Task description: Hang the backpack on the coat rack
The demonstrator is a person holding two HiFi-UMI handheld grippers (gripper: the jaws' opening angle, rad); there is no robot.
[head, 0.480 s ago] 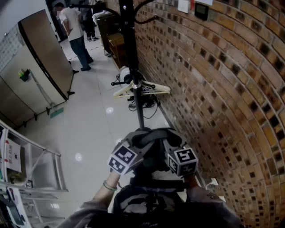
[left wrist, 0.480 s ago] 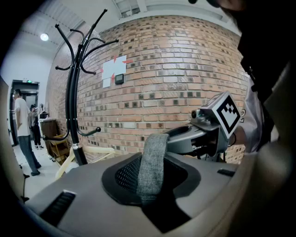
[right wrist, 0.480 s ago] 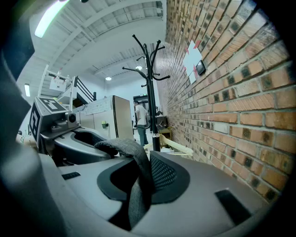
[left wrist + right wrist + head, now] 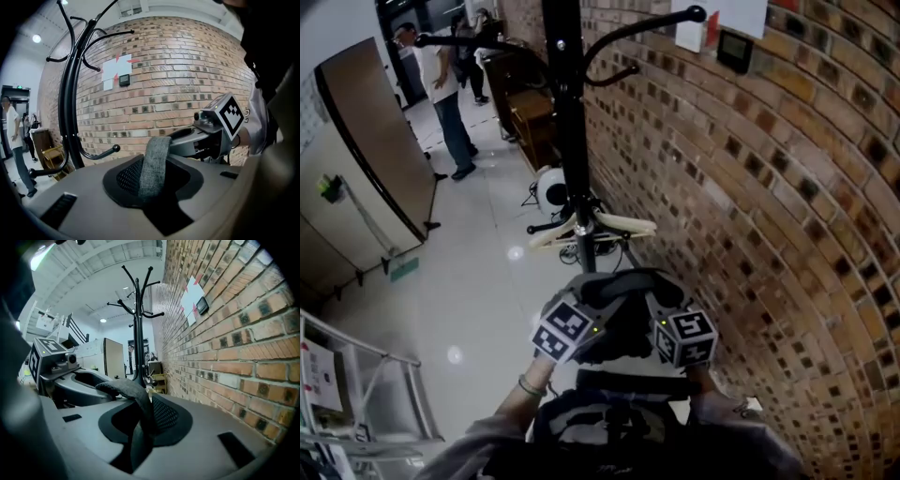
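A dark backpack (image 4: 609,427) hangs low in front of me in the head view. Its grey top handle (image 4: 619,284) arches between my two grippers. My left gripper (image 4: 586,314) is shut on the handle's left end, and the grey strap (image 4: 156,161) runs down into its jaws. My right gripper (image 4: 661,314) is shut on the right end, where the handle (image 4: 131,397) bends down into its jaws. The black coat rack (image 4: 567,141) stands just ahead against the brick wall, its curved hooks (image 4: 656,23) above the grippers. Each gripper view shows the other gripper: the right one (image 4: 220,124), the left one (image 4: 51,362).
The brick wall (image 4: 787,216) runs close along the right, with a small wall device (image 4: 734,49). Pale clothes hangers (image 4: 595,225) hang low on the rack's pole. A person (image 4: 441,94) stands at the far left, near a wooden cabinet (image 4: 525,108). A metal frame (image 4: 366,394) is at the lower left.
The coat rack's pole looks closer and its upper hook has come into the head view. Both grippers keep their hold on the handle.
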